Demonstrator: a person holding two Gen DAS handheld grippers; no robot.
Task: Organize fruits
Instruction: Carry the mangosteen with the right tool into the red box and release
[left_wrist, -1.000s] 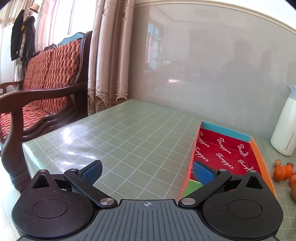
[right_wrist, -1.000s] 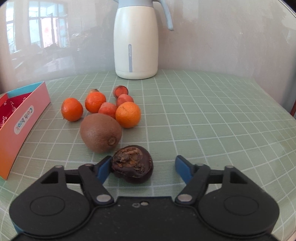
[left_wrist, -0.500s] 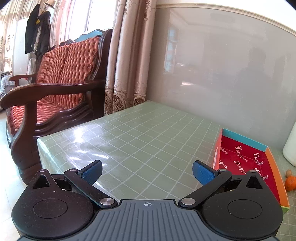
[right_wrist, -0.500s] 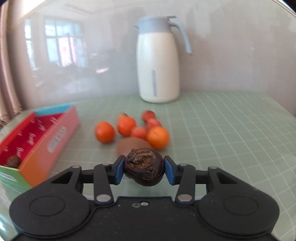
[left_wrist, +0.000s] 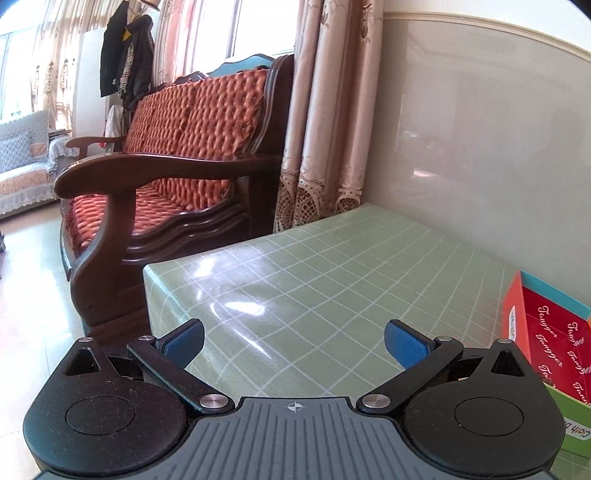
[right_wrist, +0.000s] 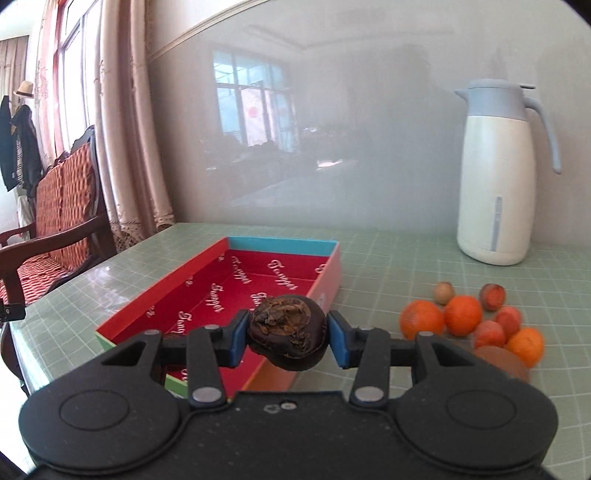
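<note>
My right gripper (right_wrist: 287, 338) is shut on a dark brown, rough-topped fruit (right_wrist: 288, 335) and holds it in the air above the near right edge of the red-lined box (right_wrist: 236, 284). Several oranges (right_wrist: 462, 314) and small reddish fruits (right_wrist: 488, 333) lie in a cluster on the table to the right, with a brown kiwi (right_wrist: 503, 362) in front of them. My left gripper (left_wrist: 293, 341) is open and empty above the green table, left of the box (left_wrist: 554, 343).
A white and blue thermos jug (right_wrist: 496, 173) stands at the back right by the wall. The green checked tablecloth (left_wrist: 332, 280) ends at the left edge, where a wooden sofa with red cushions (left_wrist: 177, 166) stands close. Curtains (left_wrist: 325, 122) hang behind it.
My right gripper closed on the dark fruit, lifted it off the table and swung left toward the box. My left gripper turned left, away from the box.
</note>
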